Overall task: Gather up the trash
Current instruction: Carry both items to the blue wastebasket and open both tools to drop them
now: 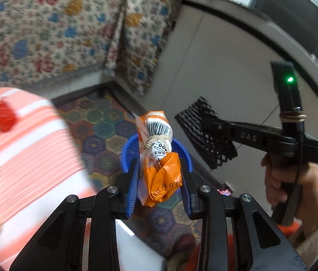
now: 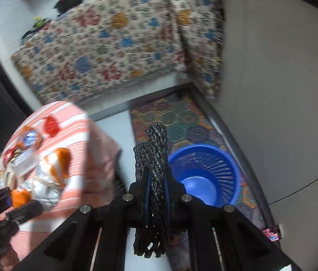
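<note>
An orange and white crumpled wrapper (image 1: 159, 158) carries a black barcode and is tied with a tan rubber band. The foam net (image 2: 154, 180) is black mesh. The waste basket (image 2: 204, 171) is bright blue with slotted walls. The table cloth (image 2: 73, 135) has salmon-pink and white stripes. The floor mat (image 2: 181, 117) shows multicoloured hexagons in teal, purple and orange. The sofa cover (image 2: 113, 45) is cream with red, blue and orange motifs. The gripper pads (image 1: 134, 180) are blue on black fingers.

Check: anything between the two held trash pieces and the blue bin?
Nothing visible. The orange wrapper in the left gripper and black mesh in the right gripper both have clear paths to the open blue bin.
</note>
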{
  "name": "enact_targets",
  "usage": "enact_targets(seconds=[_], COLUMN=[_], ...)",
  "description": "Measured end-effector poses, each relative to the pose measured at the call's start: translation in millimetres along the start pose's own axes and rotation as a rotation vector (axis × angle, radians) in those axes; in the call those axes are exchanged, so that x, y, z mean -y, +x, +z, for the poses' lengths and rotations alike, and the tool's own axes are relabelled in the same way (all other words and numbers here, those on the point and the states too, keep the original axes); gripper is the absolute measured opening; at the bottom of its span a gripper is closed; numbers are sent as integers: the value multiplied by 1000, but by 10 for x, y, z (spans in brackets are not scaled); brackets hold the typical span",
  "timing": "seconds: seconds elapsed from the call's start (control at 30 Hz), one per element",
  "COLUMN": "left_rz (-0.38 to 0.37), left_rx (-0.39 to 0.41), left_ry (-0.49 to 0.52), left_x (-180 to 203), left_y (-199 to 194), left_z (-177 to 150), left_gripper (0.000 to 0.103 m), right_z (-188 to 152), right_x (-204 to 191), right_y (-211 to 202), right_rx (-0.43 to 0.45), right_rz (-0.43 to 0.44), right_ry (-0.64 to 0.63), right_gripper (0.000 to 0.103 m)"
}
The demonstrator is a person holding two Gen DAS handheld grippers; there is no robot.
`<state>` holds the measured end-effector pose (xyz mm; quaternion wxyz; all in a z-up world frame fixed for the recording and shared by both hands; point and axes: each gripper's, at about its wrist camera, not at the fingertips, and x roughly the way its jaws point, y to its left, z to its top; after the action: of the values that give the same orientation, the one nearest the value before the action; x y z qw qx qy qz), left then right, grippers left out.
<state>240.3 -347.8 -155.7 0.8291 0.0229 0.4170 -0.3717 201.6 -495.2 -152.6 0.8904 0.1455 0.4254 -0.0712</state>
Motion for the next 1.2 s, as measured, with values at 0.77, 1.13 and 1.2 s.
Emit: enact_targets(seconds=[0.77,1.13,1.2], left_rz=[18,14,4], left_rx=[-141,-152,-152], left_ry=[-24,-38,-28], left_x=[-18,-31,-25], left_y=[1788,1959,1881], left_z=[73,53,71], left_gripper=[35,76,78], right_z=[58,18,30], right_x=[1161,1259,1244], right_y=[1364,1574,1552], right_rx=[-103,-149,-143], right_rz=[-3,-21,-20], right_ry=[128,163,158], right_gripper=[12,54,54])
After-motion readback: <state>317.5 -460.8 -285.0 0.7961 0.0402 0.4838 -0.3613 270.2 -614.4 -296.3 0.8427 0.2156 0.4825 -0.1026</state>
